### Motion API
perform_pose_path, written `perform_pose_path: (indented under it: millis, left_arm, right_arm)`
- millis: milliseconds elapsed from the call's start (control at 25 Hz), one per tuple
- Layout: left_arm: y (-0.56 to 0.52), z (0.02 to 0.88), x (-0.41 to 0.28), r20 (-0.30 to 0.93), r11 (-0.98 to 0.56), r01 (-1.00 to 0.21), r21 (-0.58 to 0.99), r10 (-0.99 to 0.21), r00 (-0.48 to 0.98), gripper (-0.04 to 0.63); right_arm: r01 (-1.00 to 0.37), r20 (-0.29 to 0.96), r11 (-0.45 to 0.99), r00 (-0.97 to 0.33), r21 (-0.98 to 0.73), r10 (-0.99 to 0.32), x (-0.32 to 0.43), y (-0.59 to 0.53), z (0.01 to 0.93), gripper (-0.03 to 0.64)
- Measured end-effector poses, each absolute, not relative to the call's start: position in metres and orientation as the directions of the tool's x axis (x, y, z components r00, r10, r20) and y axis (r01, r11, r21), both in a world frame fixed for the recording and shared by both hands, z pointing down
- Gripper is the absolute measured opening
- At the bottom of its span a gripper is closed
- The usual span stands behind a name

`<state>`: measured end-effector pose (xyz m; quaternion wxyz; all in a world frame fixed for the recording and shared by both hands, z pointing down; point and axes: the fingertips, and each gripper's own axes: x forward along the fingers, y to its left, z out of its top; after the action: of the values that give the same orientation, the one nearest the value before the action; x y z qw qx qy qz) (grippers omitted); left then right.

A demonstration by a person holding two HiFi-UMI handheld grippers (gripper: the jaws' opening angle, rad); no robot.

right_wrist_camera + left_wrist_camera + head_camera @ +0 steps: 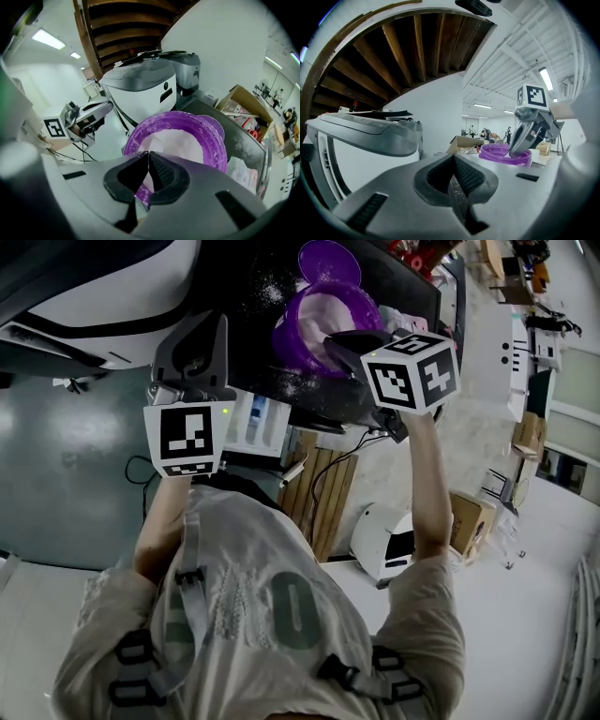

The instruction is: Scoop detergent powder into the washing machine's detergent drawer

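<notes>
A purple tub [294, 345] sits on the black top of the washing machine [246, 306]. It has white detergent powder [174, 144] in it. Its round purple lid [328, 261] lies just behind it. Some powder is spilled on the black top. Beside the washer stands a big white and grey machine [140, 89], and brown wooden stairs [408, 51] hang over it all. A cardboard box [238, 101] is farther back.

Under the front edge a white part with blue inside [255, 424] sticks out. It may be the detergent drawer, but it is hard to see.

Both arms reach forward. The right gripper [148, 153] is over the tub, tips pointing down into it. Its jaws are pressed together. A purple bit shows under the tips; it could be a scoop handle or the tub's edge. The left gripper [453, 155] is held nearer, by the front edge, well apart from the tub. Its jaws are closed too, with nothing between them.
</notes>
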<state>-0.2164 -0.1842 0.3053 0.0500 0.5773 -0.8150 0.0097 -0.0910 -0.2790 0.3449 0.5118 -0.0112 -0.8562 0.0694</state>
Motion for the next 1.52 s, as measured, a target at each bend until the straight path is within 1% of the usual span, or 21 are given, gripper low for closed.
perform_pose_path:
  millis: [160,320,440,600,800,1000,1160,1280,1400,1520]
  left_arm:
    - [-0.186,0.304,-0.216,0.096,0.329,-0.943,0.043,-0.941,-0.324,0.020]
    - [-0.192,0.303,-0.213,0.095,0.316,-0.948,0.038,-0.946,-0.311,0.020]
    - [-0.194,0.302,-0.210,0.093,0.308,-0.951,0.036,-0.948,-0.304,0.020]
    - [-0.199,0.299,-0.205,0.087,0.297,-0.954,0.032,-0.952,-0.294,0.020]
    - [-0.207,0.289,-0.196,0.074,0.276,-0.961,0.017,-0.959,-0.274,0.020]
    - [-0.218,0.275,-0.183,0.056,0.235,-0.972,-0.028,-0.970,-0.236,0.020]
    - [-0.222,0.268,-0.166,0.044,0.179,-0.982,-0.067,-0.982,-0.182,0.020]
    - [-0.227,0.263,-0.156,0.038,0.155,-0.985,-0.074,-0.987,-0.158,0.020]
    - [-0.234,0.262,-0.143,0.038,0.144,-0.988,-0.061,-0.988,-0.147,0.020]
    - [-0.234,0.264,-0.130,0.047,0.115,-0.991,-0.067,-0.992,-0.119,0.020]
  right_arm:
    - [-0.138,0.832,0.949,-0.526,-0.285,0.173,-0.090,-0.278,0.340,0.009]
    - [-0.290,0.733,0.815,-0.643,-0.501,0.222,-0.088,-0.289,0.329,0.009]
    - [-0.345,0.640,0.694,-0.737,-0.632,0.216,-0.085,-0.301,0.317,0.009]
    - [-0.356,0.531,0.568,-0.830,-0.742,0.173,-0.077,-0.315,0.307,0.009]
    - [-0.311,0.380,0.431,-0.921,-0.847,0.082,-0.067,-0.324,0.289,0.009]
    - [-0.191,0.189,0.294,-0.981,-0.937,-0.037,-0.056,-0.329,0.275,0.009]
    - [-0.094,0.057,0.209,-0.982,-0.973,-0.178,-0.037,-0.326,0.271,0.009]
    - [-0.018,-0.019,0.161,-0.975,-0.987,-0.221,-0.025,-0.321,0.267,0.009]
    - [0.025,-0.059,0.140,-0.967,-0.990,-0.250,-0.012,-0.320,0.262,0.009]
    - [0.073,-0.109,0.127,-0.946,-0.989,-0.304,0.008,-0.314,0.264,0.009]
